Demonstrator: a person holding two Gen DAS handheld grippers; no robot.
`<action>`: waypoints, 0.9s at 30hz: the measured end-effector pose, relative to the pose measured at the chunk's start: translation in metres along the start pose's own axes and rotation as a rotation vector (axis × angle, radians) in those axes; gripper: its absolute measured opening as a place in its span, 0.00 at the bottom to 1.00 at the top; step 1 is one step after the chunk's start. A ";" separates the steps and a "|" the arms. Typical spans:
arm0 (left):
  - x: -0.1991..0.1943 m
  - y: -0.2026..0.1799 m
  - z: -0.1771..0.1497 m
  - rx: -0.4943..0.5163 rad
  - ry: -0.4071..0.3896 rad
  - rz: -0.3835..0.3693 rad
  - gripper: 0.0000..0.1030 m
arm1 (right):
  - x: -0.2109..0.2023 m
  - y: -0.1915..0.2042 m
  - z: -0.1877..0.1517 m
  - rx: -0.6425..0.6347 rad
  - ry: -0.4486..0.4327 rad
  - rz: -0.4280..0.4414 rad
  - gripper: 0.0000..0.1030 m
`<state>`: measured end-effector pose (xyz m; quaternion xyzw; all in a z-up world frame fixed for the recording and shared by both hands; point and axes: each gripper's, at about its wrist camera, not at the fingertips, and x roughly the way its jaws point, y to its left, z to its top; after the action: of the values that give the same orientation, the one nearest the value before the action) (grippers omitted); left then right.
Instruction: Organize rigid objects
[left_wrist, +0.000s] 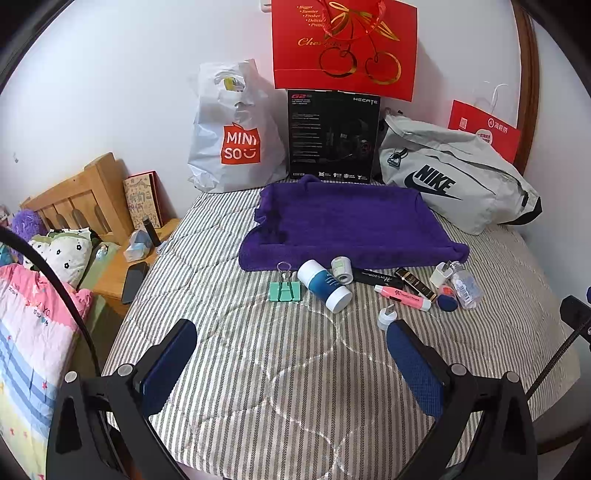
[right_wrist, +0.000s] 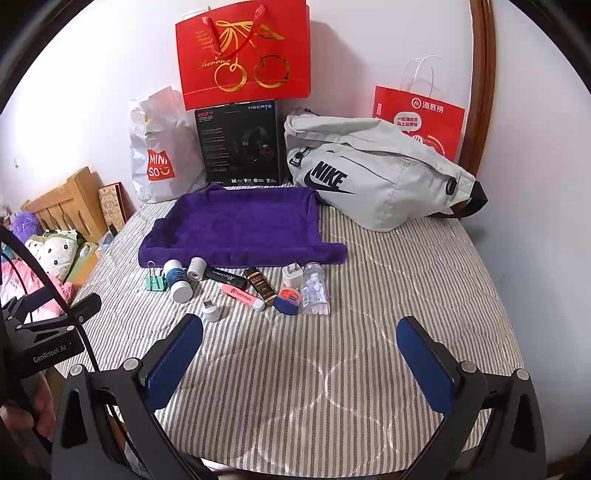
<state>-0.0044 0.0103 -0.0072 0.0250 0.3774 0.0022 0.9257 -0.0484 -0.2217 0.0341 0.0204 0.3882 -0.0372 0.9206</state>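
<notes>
— Covering the bed, what was there?
— A striped quilt (right_wrist: 369, 280); small items (right_wrist: 240, 284) lay mid-bed along the purple towel's (right_wrist: 240, 225) near edge, bags by the far wall.
— And the grippers?
— Left gripper (left_wrist: 291, 350) and right gripper (right_wrist: 299, 350) gaped wide, empty.

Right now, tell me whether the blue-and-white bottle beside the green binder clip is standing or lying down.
Lying down. The blue-and-white bottle rests on its side on the striped bedcover, beside the green binder clip.

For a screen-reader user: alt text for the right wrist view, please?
An open gripper hovers over a striped bed. Ahead, small items, among them a pill bottle and a green clip, lie before a purple towel.
</notes>
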 end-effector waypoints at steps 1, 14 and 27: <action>0.000 0.000 -0.001 -0.001 0.000 0.001 1.00 | 0.000 0.000 0.000 0.000 0.001 0.001 1.00; 0.000 0.002 -0.002 0.000 0.004 0.001 1.00 | 0.000 0.003 -0.002 -0.009 0.008 -0.013 1.00; 0.003 0.008 -0.001 -0.008 0.014 0.004 1.00 | 0.005 0.004 -0.003 -0.010 0.021 -0.016 1.00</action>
<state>-0.0030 0.0182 -0.0093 0.0219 0.3839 0.0058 0.9231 -0.0470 -0.2182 0.0287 0.0129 0.3982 -0.0422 0.9162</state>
